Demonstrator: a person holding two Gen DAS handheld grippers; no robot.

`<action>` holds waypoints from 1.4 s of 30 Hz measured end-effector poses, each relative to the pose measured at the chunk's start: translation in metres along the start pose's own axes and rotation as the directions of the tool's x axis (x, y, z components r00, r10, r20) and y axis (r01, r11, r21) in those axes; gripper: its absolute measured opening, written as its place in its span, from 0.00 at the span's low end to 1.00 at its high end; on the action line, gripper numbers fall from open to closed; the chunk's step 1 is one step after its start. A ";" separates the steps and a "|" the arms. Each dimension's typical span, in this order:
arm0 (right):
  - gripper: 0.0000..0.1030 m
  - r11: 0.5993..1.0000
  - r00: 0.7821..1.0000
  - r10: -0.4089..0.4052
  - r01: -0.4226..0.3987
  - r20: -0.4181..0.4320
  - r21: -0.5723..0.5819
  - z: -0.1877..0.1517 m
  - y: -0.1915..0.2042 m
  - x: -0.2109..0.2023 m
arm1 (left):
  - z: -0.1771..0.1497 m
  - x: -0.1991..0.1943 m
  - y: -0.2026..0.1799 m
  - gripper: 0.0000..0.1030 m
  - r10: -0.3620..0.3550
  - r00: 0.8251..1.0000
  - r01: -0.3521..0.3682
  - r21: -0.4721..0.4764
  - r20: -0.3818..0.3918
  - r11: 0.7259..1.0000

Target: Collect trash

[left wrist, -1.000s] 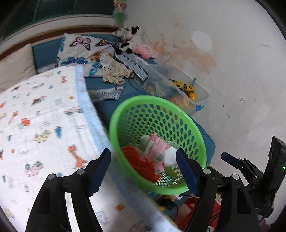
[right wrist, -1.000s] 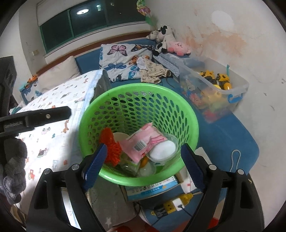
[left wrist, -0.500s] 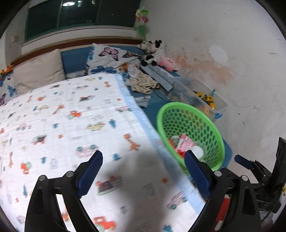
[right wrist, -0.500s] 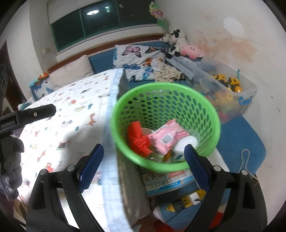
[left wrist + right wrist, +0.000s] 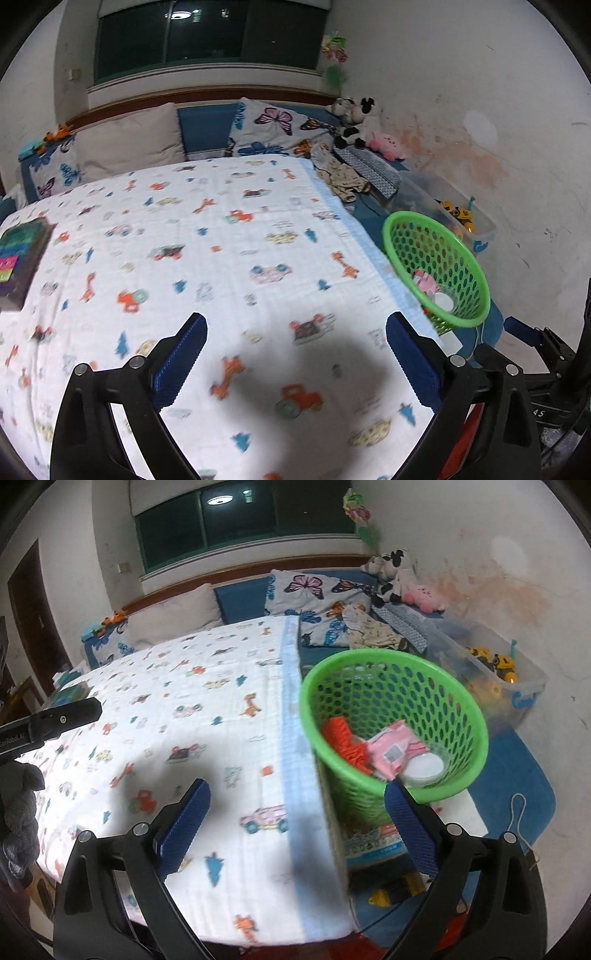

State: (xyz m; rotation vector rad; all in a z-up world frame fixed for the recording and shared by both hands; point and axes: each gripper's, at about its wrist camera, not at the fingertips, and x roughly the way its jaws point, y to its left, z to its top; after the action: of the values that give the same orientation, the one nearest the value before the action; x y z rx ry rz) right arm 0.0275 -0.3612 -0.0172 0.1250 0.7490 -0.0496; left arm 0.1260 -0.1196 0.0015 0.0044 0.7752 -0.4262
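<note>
Our left gripper (image 5: 295, 354) and right gripper (image 5: 295, 823) hover over the printed blanket (image 5: 221, 258), jaws wide, just opened further, nothing between them. The green basket (image 5: 461, 716) stands beside the bed, holding a pink packet (image 5: 391, 749) and orange netting (image 5: 343, 738).

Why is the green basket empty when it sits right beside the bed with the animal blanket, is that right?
Not quite. The green basket is not empty: an orange bundle, a pink packet and a white lid lie inside, as the right wrist view shows. It does sit beside the bed with the animal blanket.
</note>
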 end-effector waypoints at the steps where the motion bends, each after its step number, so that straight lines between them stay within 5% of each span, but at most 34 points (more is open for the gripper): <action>1: 0.92 1.000 1.000 0.001 -0.001 -0.003 -0.006 -0.002 0.004 -0.001 | -0.003 -0.003 0.003 0.92 0.009 1.000 -0.009 -0.004 -0.001 1.000; 17: 0.93 0.999 0.999 -0.008 0.007 -0.034 -0.039 -0.016 0.039 -0.004 | -0.044 -0.046 0.036 0.92 0.138 0.988 -0.138 -0.013 0.065 0.990; 42: 0.94 0.998 0.999 -0.021 0.023 0.038 -0.052 -0.008 0.055 -0.023 | -0.050 -0.082 0.032 0.92 0.216 0.961 -0.218 -0.012 0.175 0.976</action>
State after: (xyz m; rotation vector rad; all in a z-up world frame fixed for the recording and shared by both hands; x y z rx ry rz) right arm 0.0097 -0.3061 -0.0019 0.0653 0.7142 -0.0534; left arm 0.0520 -0.0524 0.0159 0.0579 0.5919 -0.2170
